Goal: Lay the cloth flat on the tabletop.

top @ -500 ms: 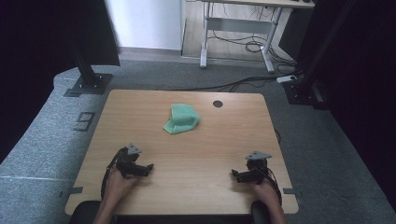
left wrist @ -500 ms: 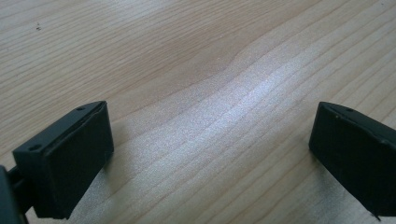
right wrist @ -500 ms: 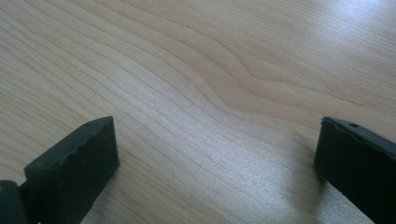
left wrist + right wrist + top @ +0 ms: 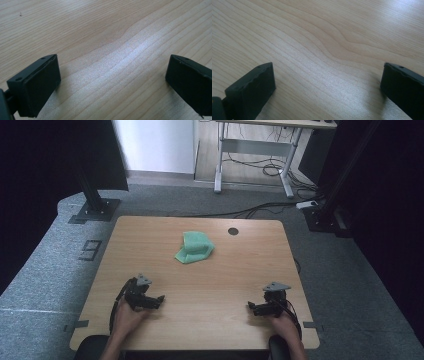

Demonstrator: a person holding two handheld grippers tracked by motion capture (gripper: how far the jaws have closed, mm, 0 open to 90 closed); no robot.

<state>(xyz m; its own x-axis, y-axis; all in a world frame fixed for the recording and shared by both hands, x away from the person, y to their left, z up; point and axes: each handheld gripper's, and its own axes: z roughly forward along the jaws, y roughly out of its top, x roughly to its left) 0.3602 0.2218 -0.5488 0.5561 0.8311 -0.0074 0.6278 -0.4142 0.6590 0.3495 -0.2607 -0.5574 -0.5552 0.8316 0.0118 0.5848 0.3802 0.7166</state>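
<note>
resting low on the table (image 4: 210, 285), both grippers sit near the edge closest to the person. left gripper (image 4: 159, 299) lies at about 7 o'clock from the table's middle, its hand (image 4: 127, 316) behind it, the tips pointing toward 3 o'clock. right gripper (image 4: 251, 307) lies at about 5 o'clock, held by the other hand (image 4: 282, 325), the tips pointing toward 9 o'clock. the left gripper view has that claw (image 4: 112, 82) spread wide, bare wood between the black jaws. the right gripper view has its claw (image 4: 327, 85) spread just as wide, with wood grain alone in the gap. green cloth (image 4: 194, 248) lies crumpled at about 12 o'clock from the middle, well apart from both grippers, with a dark round hole (image 4: 233, 231) in the tabletop near it at about 2 o'clock.
</note>
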